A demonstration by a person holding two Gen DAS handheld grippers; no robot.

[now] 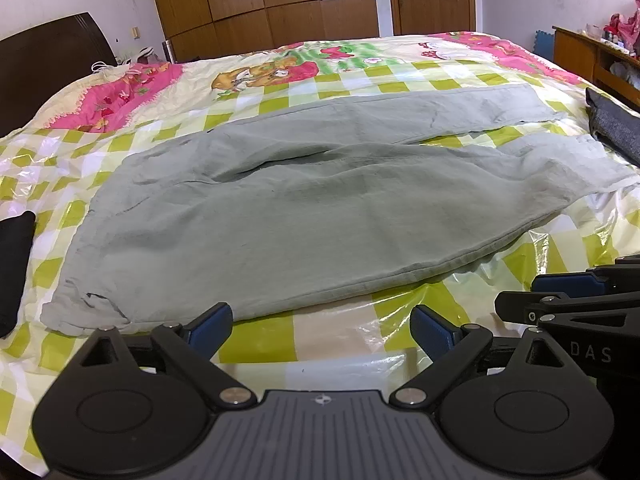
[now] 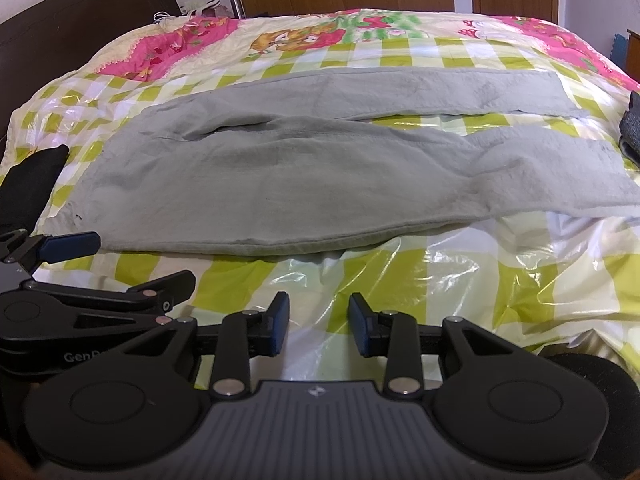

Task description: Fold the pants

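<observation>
Checked bedspread, wooden wardrobe

You are looking from both wrist cameras low over the near edge of the bed, facing down and across it toward the wardrobe. Both views are sharing the spread green pants, with the right camera sitting just right of the left.

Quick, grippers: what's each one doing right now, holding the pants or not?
Left gripper: open, empty, short of the green pants.
Right gripper: open, empty, over the plastic sheet.
</observation>
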